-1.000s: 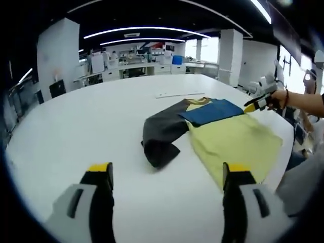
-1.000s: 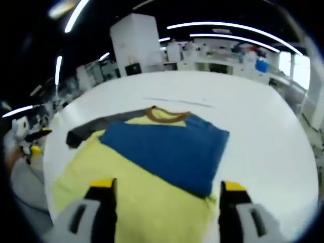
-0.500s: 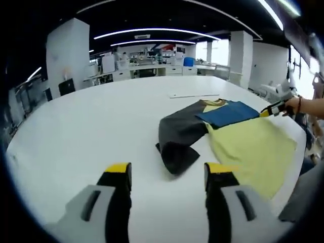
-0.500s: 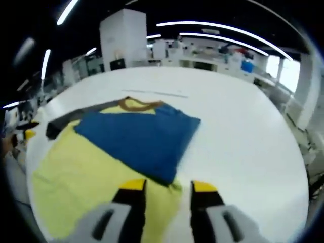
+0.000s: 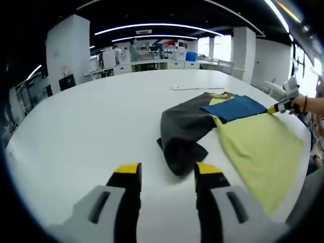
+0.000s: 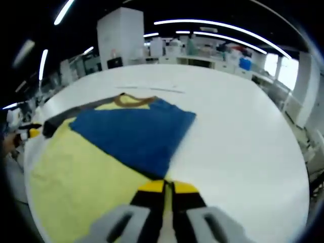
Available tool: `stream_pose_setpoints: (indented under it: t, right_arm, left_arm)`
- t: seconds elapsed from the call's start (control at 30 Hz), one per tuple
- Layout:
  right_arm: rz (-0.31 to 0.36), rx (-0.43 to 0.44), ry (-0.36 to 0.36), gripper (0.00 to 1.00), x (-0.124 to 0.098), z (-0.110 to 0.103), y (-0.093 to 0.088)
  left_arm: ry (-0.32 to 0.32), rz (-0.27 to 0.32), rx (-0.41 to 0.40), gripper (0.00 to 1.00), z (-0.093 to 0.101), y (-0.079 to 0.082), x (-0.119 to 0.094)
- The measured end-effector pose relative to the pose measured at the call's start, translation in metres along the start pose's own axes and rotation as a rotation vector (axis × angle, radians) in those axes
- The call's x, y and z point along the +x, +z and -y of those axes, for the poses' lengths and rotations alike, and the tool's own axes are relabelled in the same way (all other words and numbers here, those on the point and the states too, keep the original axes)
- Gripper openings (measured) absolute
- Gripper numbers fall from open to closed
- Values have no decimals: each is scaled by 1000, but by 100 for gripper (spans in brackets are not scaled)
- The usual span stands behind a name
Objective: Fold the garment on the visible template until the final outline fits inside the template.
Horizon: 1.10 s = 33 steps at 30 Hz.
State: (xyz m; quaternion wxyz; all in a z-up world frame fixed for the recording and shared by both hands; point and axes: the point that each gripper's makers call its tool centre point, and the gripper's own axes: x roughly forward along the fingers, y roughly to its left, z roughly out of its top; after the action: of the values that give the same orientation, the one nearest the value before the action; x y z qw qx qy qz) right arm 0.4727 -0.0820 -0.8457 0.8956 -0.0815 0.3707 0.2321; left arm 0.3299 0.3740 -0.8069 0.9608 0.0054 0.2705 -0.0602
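The garment [image 5: 253,147] lies flat on the white table [image 5: 91,116]: yellow body, brown collar [image 5: 220,95], blue sleeve [image 5: 235,107] folded over the chest, dark grey sleeve [image 5: 185,126] bunched toward me. My left gripper [image 5: 167,170] hovers just short of the grey sleeve's end, jaws apart with nothing between them. In the right gripper view, my right gripper [image 6: 166,187] has its jaws pressed together on the garment's edge where the blue sleeve [image 6: 131,134] meets the yellow body [image 6: 76,172]. A hand holds the right gripper [image 5: 282,106] by the blue sleeve.
A thin pale line [image 5: 195,87] marks the table beyond the collar, the same line [image 6: 152,89] in the right gripper view. The left gripper [image 6: 30,132] shows at the table's edge. Wide bare table [image 6: 238,131] surrounds the garment. Desks and pillars stand far behind.
Both grippers have closed in: the right jaws went from wide apart to together on the garment's edge, and the left jaws narrowed while nearing the grey sleeve.
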Motion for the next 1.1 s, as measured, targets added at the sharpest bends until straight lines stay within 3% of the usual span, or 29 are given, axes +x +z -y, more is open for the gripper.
stream_pose_setpoints:
  t: [0.53, 0.63, 0.77, 0.9, 0.97, 1.1]
  right_arm:
    - [4, 30, 7, 1, -5, 1, 0]
    - [54, 92, 15, 14, -9, 1, 8]
    - [67, 87, 25, 39, -18, -6, 12]
    - [82, 86, 46, 49, -28, -13, 15]
    - [87, 91, 59, 56, -30, -14, 17]
    - [105, 92, 88, 67, -39, -20, 21]
  left_arm:
    - [-20, -27, -31, 29, 9, -4, 16]
    - [-15, -38, -43, 26, 7, -7, 21]
    - [2, -46, -62, 19, 5, -8, 23]
    - [-15, -8, -111, 6, 10, -2, 24]
    - [-6, -17, -106, 1, 9, -4, 23]
    - [5, -11, -96, 0, 6, -2, 20]
